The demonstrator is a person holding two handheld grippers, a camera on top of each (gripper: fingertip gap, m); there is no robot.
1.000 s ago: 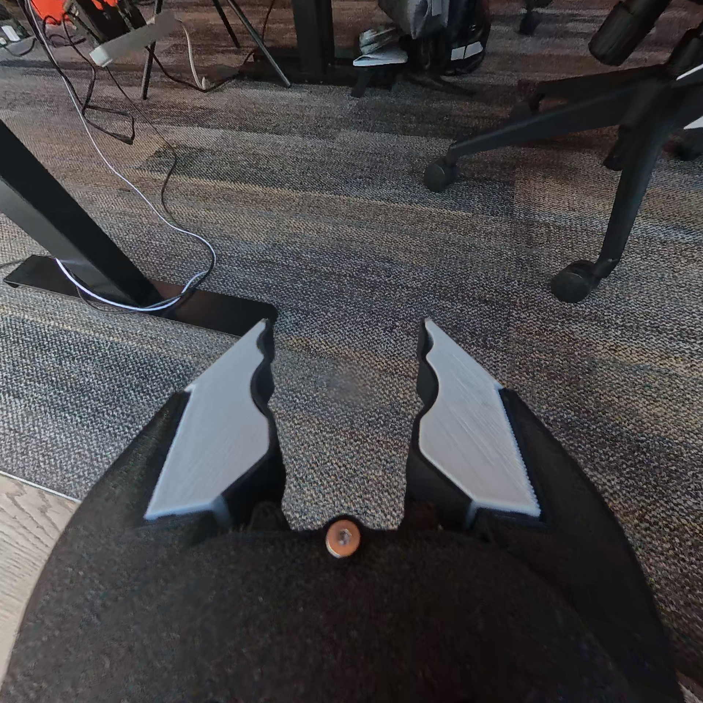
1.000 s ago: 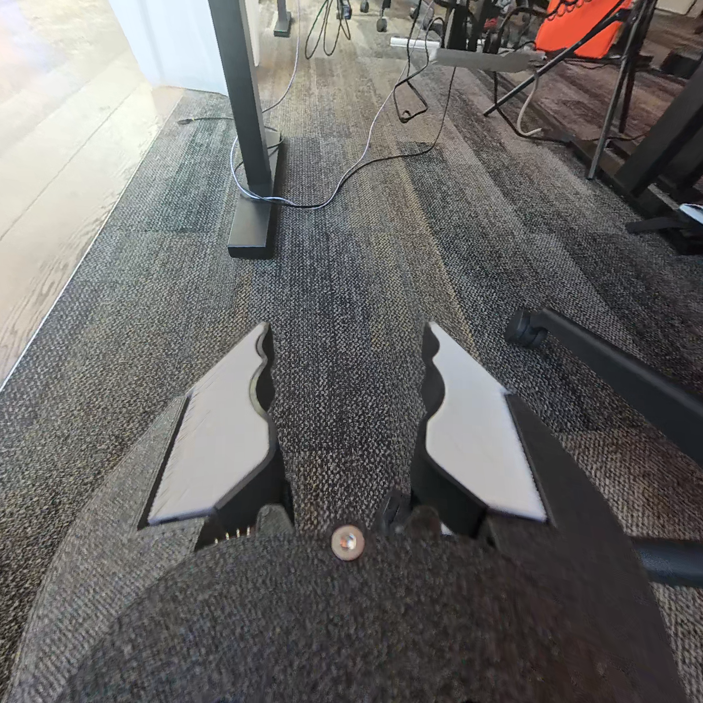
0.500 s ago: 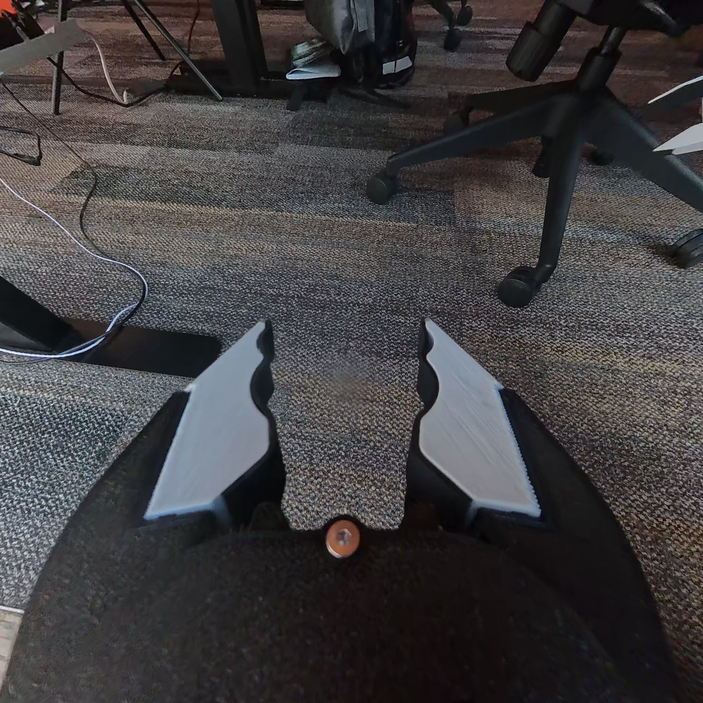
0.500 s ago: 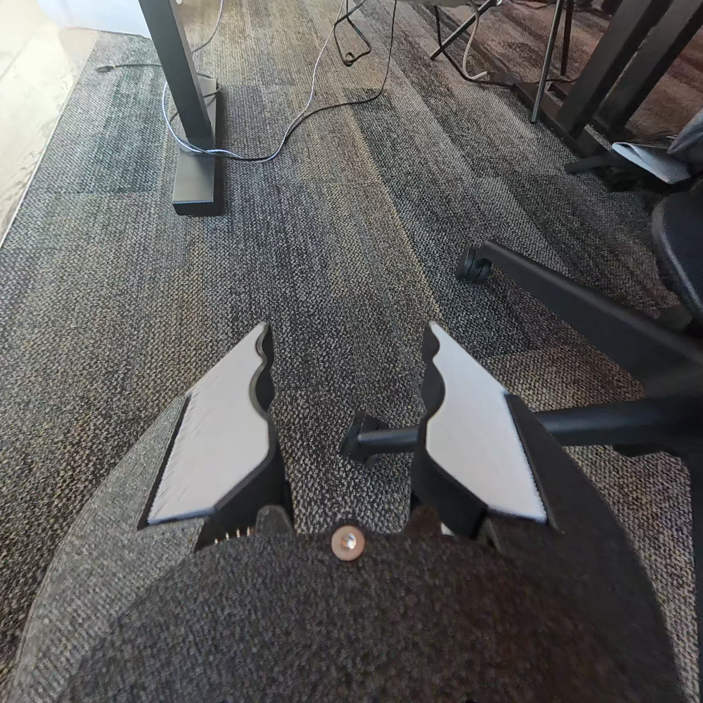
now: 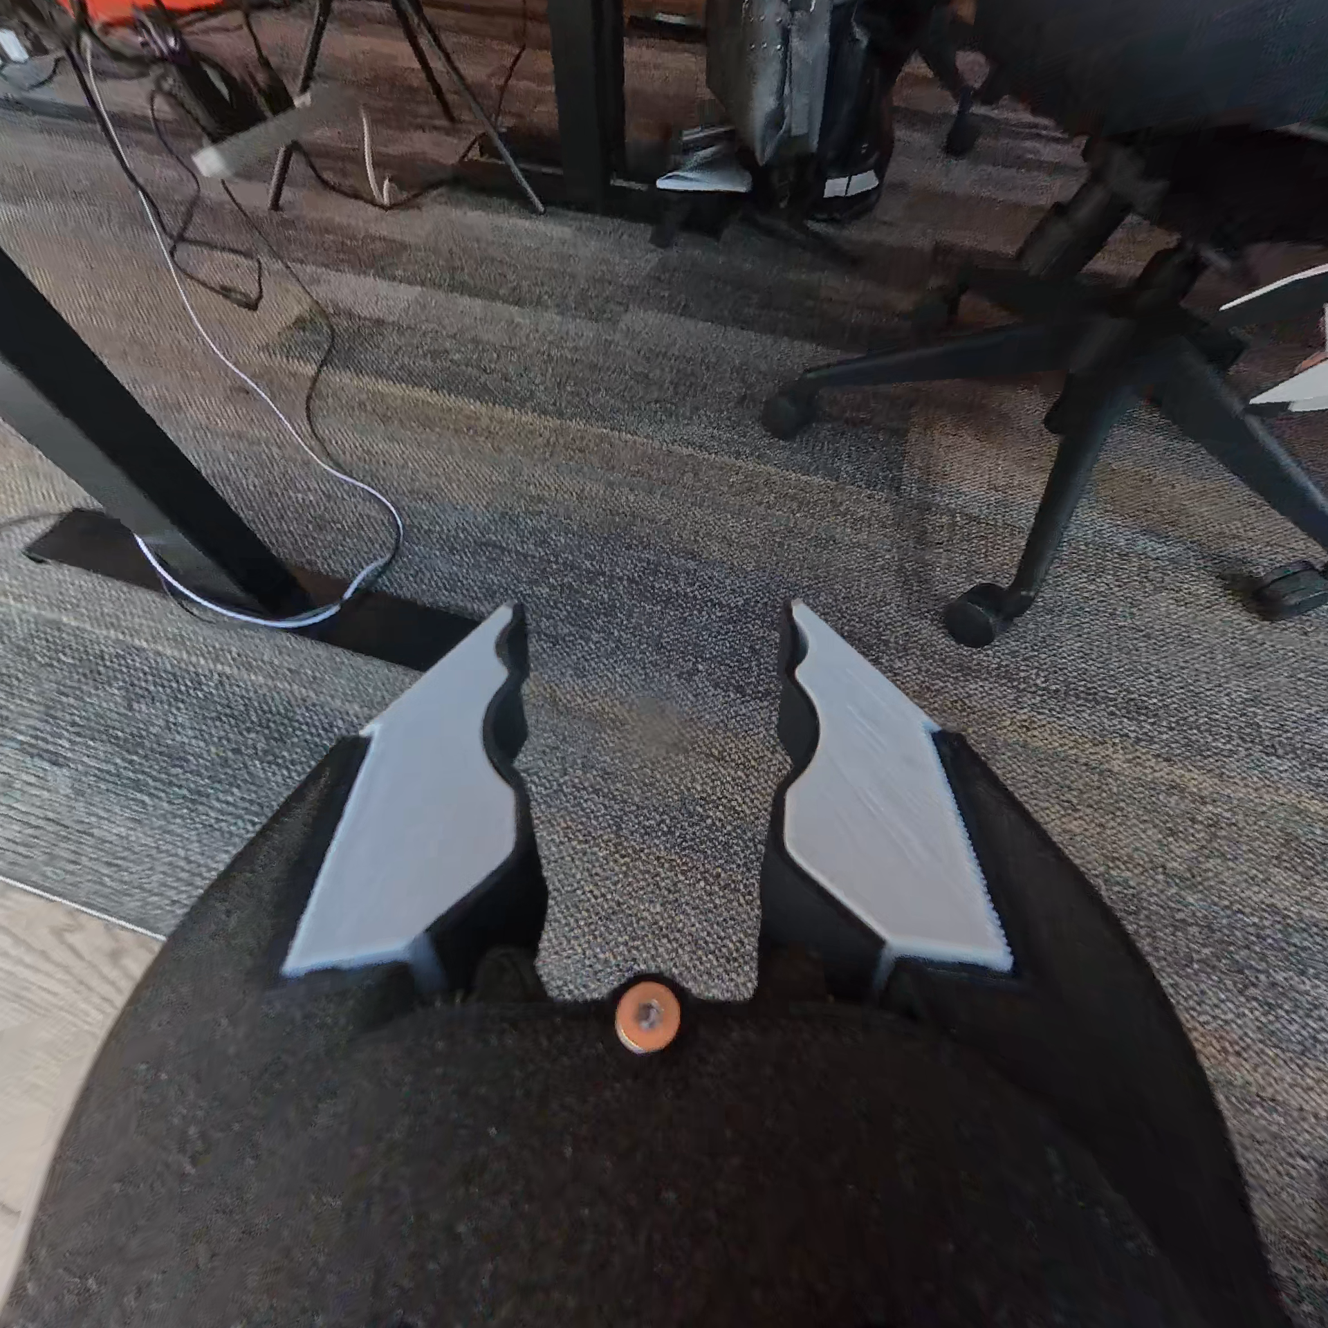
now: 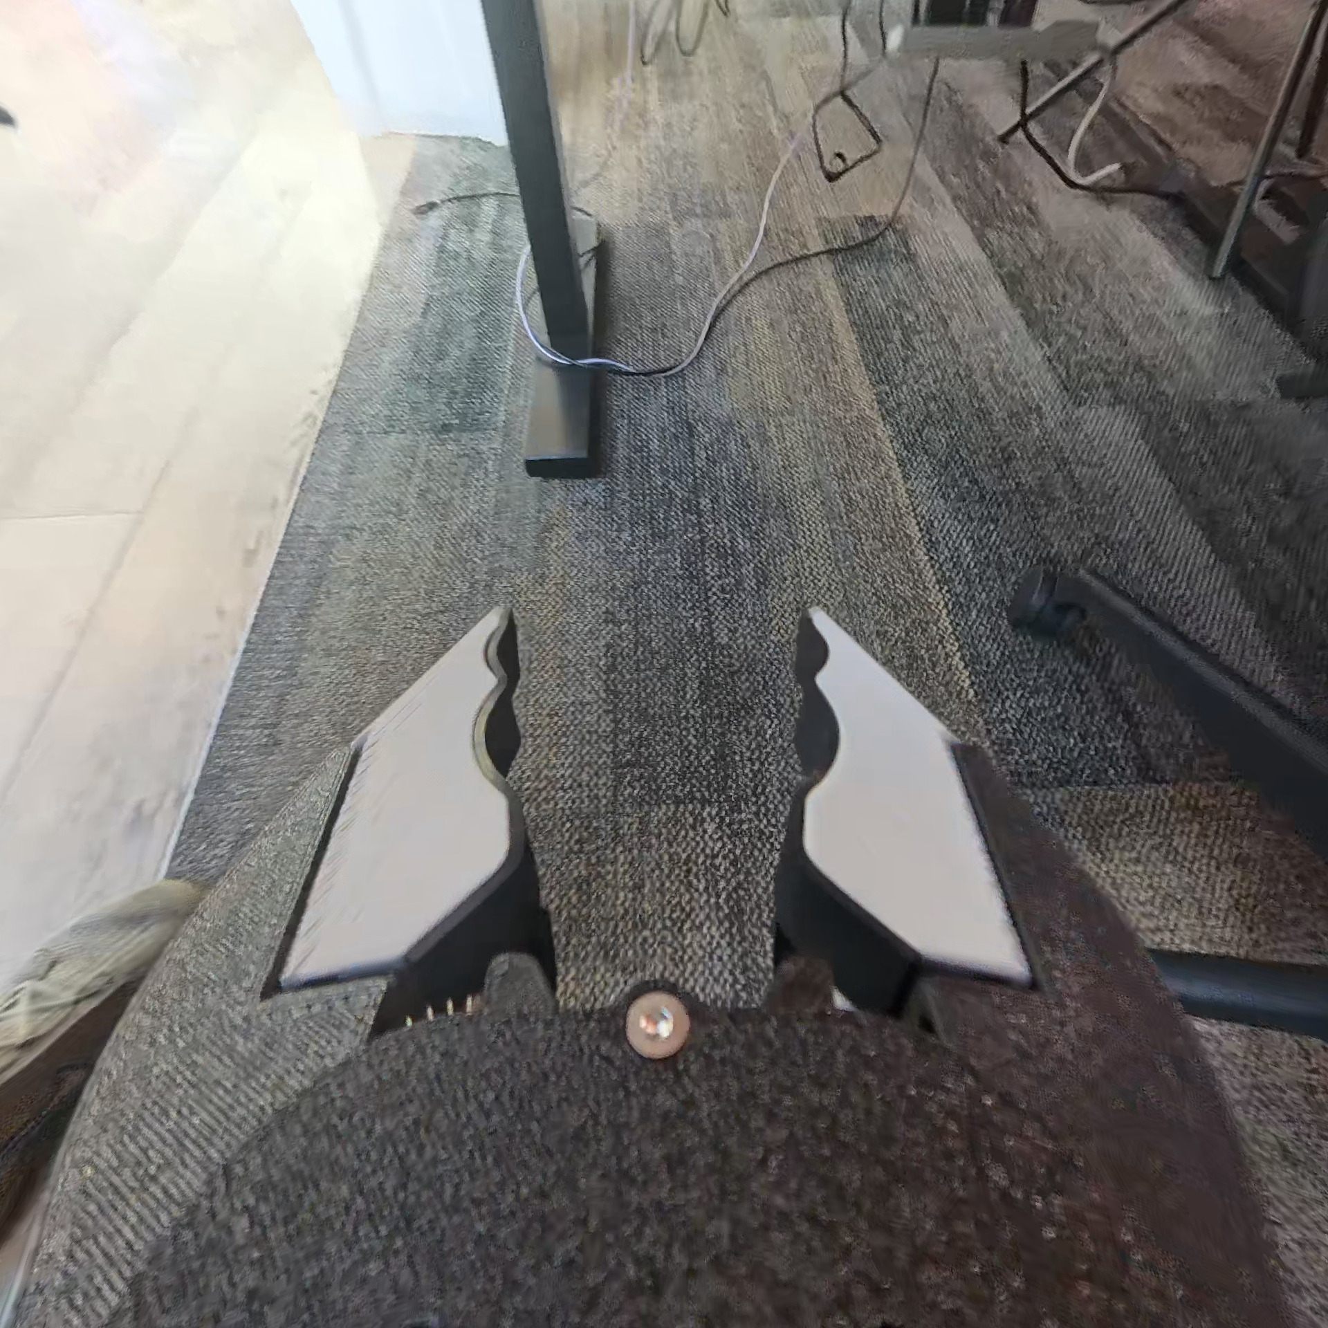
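Observation:
My left gripper [image 5: 654, 618] is open and empty, held above grey patterned carpet [image 5: 647, 460]. Its white fingers [image 5: 431, 776] are spread wide with only carpet between them. A black desk leg [image 5: 122, 474] with cables stands to its left, and a black office chair base [image 5: 1078, 402] to its right. My right gripper [image 6: 660, 625] is open and empty too, above the same carpet [image 6: 683, 546]. A black desk leg [image 6: 546, 201] on a flat foot stands ahead of it, and a chair leg with a caster [image 6: 1042, 611] lies to its right.
Cables [image 5: 287, 417] trail over the carpet near the desk leg, also in the right wrist view [image 6: 762, 237]. Light wood flooring [image 6: 144, 431] borders the carpet on the left. Bags and stand legs [image 5: 790, 100] crowd the far edge. A piece of grey-green cloth [image 6: 86, 956] shows at lower left.
Both views have swung back left: the desk leg returned into the left wrist view, and the chair leg slid out from between the right fingers. Both grippers stayed open.

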